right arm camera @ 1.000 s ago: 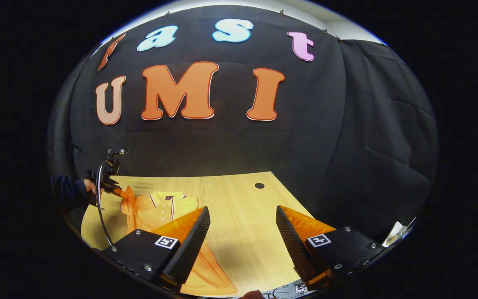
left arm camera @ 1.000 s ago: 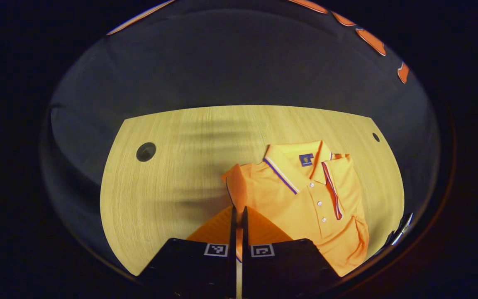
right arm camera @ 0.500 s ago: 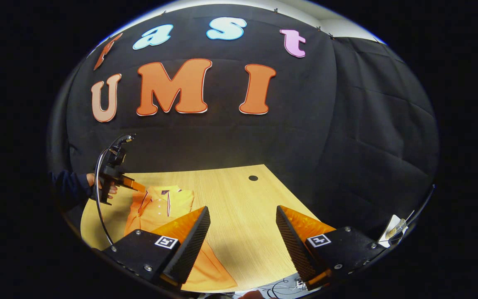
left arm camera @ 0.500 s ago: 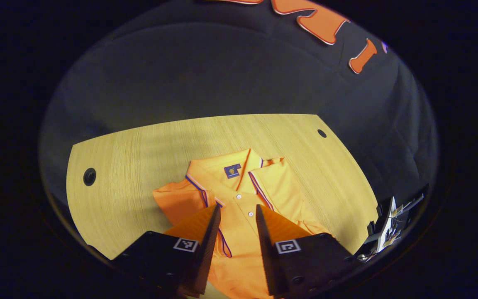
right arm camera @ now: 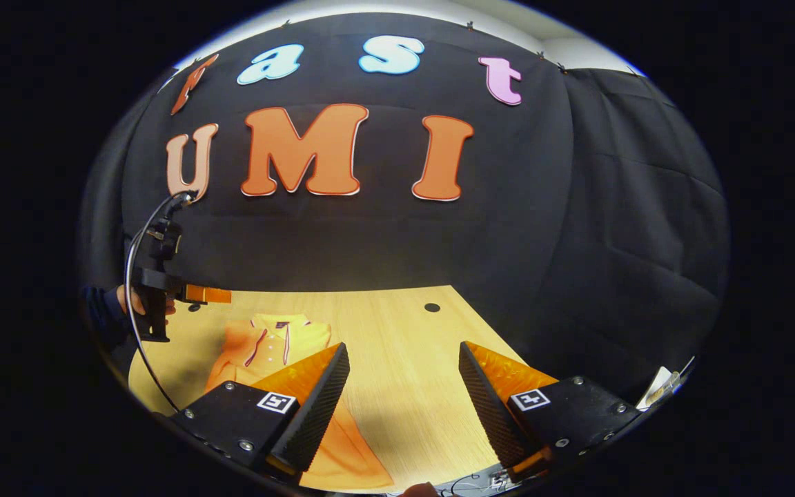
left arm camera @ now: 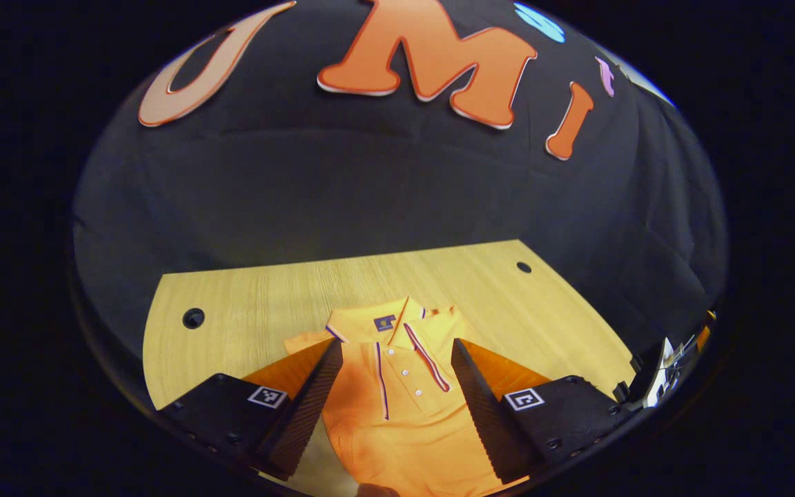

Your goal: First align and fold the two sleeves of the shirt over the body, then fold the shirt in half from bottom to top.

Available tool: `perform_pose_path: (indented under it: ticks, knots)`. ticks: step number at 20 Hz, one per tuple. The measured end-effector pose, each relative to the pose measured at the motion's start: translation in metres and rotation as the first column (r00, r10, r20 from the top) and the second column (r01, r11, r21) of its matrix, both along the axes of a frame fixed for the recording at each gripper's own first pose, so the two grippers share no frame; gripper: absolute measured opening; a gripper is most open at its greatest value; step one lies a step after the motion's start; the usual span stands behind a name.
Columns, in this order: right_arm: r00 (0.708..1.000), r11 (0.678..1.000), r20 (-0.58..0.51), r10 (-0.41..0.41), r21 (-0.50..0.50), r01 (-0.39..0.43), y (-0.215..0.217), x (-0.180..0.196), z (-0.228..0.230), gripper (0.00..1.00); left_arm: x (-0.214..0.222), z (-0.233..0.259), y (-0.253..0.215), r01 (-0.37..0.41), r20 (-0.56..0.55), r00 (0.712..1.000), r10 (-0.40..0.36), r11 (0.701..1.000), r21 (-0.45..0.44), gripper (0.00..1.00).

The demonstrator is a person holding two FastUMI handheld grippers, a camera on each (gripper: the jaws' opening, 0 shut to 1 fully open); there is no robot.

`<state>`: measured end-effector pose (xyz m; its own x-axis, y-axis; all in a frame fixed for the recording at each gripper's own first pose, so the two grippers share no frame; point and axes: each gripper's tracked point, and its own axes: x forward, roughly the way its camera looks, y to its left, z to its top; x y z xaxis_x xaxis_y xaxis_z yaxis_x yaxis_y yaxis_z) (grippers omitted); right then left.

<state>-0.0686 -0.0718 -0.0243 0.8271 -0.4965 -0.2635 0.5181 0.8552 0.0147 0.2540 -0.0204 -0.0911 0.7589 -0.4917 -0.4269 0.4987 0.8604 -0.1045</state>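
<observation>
We see our left tool (left arm camera: pixel 392 397) spread wide above the orange shirt (left arm camera: pixel 397 414) lying flat on the counter (left arm camera: pixel 266 304), its hem cut off below. Our right tool (right arm camera: pixel 404 400) gapes wide, holding nothing, over bare counter beside the shirt.

The left gripper (left arm camera: pixel 392 397) is hovering above the worktop (left arm camera: pixel 266 304) with its jaws standing wide apart and nothing between them. In the right gripper view it (right arm camera: pixel 208 295) is being held level above the worktop's far left part by a hand (right arm camera: pixel 136 301) in a dark sleeve (right arm camera: pixel 102 319). The right gripper (right arm camera: pixel 404 393) is also hanging over the worktop, jaws spread wide, gripping nothing.
</observation>
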Motion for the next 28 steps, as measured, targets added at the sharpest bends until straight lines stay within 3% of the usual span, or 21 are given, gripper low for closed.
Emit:
perform_pose_path:
  ticks: [5, 10, 13, 17, 20, 21, 22, 25, 28]
  knots:
    - [0.990, 0.990, 0.050, 0.134, -0.062, -0.130, 0.015, 0.022, 0.007, 0.97, -0.062, 0.065, 0.025, -0.105, 0.205, 0.972, 0.118, 0.992, -0.071, 0.98]
    - [0.968, 0.966, 0.118, 0.223, -0.157, -0.204, 0.026, 0.028, 0.023, 0.97, -0.127, 0.115, 0.047, -0.178, 0.404, 0.889, 0.217, 0.975, -0.131, 0.97]
    - [0.944, 0.945, 0.162, 0.286, -0.208, -0.251, 0.036, 0.029, 0.031, 0.97, -0.167, 0.132, 0.059, -0.230, 0.456, 0.845, 0.281, 0.959, -0.165, 0.97]
    - [0.919, 0.930, 0.187, 0.347, -0.195, -0.312, 0.048, 0.024, 0.026, 0.98, -0.226, 0.152, 0.080, -0.304, 0.558, 0.742, 0.371, 0.929, -0.213, 0.97]
    - [0.896, 0.920, 0.238, 0.376, -0.210, -0.331, 0.051, 0.014, 0.032, 0.99, -0.262, 0.161, 0.099, -0.377, 0.631, 0.639, 0.440, 0.894, -0.241, 0.95]
    - [0.886, 0.916, 0.257, 0.386, -0.221, -0.336, 0.052, 0.012, 0.032, 0.99, -0.272, 0.159, 0.096, -0.382, 0.637, 0.637, 0.435, 0.895, -0.229, 0.97]
    - [0.876, 0.912, 0.279, 0.394, -0.235, -0.336, 0.054, 0.012, 0.034, 0.99, -0.285, 0.143, 0.093, -0.385, 0.623, 0.660, 0.419, 0.901, -0.197, 0.97]
    - [0.893, 0.917, 0.227, 0.390, -0.191, -0.351, 0.049, 0.010, 0.002, 0.98, -0.290, 0.095, 0.082, -0.378, 0.557, 0.740, 0.376, 0.918, -0.118, 0.97]
    - [0.907, 0.919, 0.166, 0.388, -0.150, -0.365, 0.046, 0.008, -0.028, 0.98, -0.289, 0.051, 0.084, -0.392, 0.457, 0.804, 0.381, 0.917, -0.075, 0.97]
